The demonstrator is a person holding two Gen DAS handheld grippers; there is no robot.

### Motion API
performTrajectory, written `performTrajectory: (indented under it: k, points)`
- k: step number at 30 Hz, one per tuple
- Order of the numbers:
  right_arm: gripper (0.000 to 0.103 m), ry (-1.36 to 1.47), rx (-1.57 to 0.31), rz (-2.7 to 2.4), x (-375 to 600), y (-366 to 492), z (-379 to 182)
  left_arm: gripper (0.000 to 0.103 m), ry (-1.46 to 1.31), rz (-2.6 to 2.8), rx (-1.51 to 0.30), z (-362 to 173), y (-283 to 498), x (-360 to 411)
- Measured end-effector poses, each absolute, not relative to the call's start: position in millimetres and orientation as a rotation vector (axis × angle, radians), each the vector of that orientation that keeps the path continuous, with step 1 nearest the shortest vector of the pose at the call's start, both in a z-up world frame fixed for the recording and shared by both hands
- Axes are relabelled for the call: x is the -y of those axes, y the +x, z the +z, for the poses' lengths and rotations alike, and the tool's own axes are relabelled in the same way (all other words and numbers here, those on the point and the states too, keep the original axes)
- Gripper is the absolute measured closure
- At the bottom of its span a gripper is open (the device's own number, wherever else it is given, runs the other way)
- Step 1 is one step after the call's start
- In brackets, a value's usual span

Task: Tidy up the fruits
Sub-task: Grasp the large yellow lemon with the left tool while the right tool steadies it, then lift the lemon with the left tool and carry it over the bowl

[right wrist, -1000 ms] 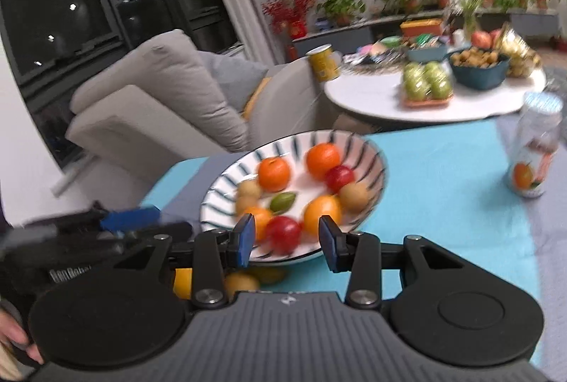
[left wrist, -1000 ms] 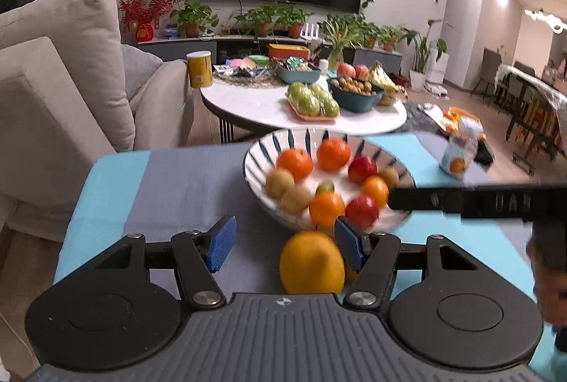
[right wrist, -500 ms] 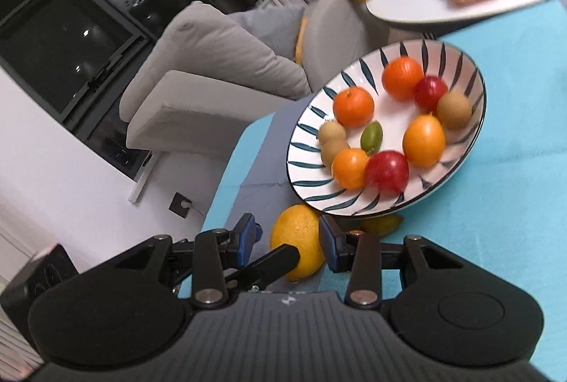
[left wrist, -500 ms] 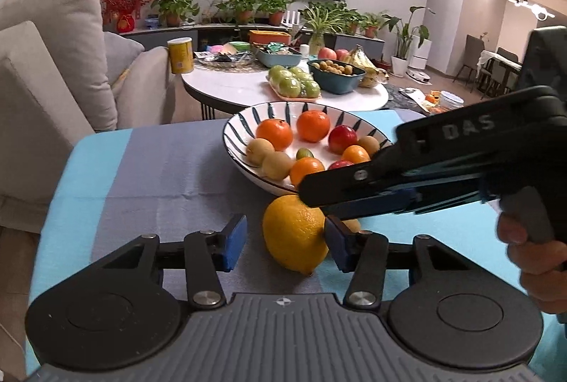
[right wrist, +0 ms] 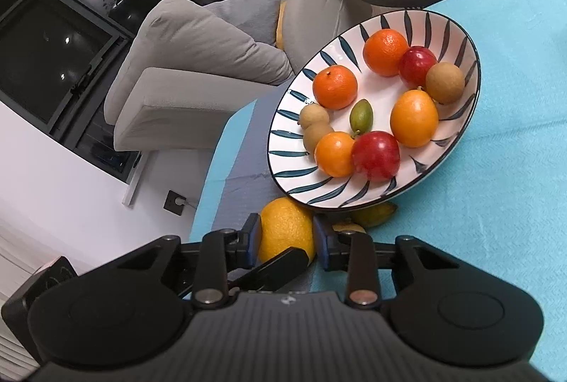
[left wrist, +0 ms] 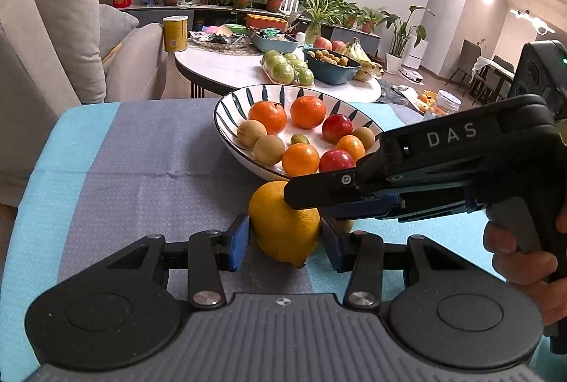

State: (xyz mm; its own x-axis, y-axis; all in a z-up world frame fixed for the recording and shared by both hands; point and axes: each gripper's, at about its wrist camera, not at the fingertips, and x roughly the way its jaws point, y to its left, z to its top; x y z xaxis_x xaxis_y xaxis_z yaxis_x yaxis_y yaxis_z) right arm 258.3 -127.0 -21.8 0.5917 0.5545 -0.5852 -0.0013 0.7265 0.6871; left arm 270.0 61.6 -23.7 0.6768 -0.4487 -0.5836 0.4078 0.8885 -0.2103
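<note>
- Left wrist view: the left tongs (left wrist: 285, 242) are sitting low over the tabletop (left wrist: 149, 169), which is covered in a cloth of grey and turquoise bands.
- A large yellow lemon (left wrist: 283, 226) is lying between their blue pads (left wrist: 237, 242); the jaws have just been closing, and both pads are now touching its sides, so the tongs are clamped on the lemon.
- The lemon is resting on the cloth just in front of the striped plate (left wrist: 230, 109), outside its rim.
- The plate is holding oranges, red fruits, brown round fruits and one small green fruit.
- The right tongs are reaching in from the right, held by a hand (left wrist: 524, 261), with their black fingers crossing just above the lemon; from here I cannot tell how their jaws are standing.
- Right wrist view: the right tongs (right wrist: 287, 242) are hanging over the same lemon (right wrist: 283, 226), with a blue pad (right wrist: 253, 240) close on either side; whether the pads are pressing on it I cannot tell.
- A black finger of the left tongs is crossing in front of the lemon.
- A second, smaller yellow fruit (right wrist: 375, 214) is lying just beside the lemon, half under the plate (right wrist: 283, 155) edge.
</note>
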Motion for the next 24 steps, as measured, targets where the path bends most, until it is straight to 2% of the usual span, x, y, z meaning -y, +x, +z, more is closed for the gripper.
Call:
performTrajectory:
  k: [24]
  points:
    - [0.039,0.703,-0.777,0.368,131.1,257.6,18.0,0.062,-0.05,-0.47,-0.535,21.9,272.7,-50.5]
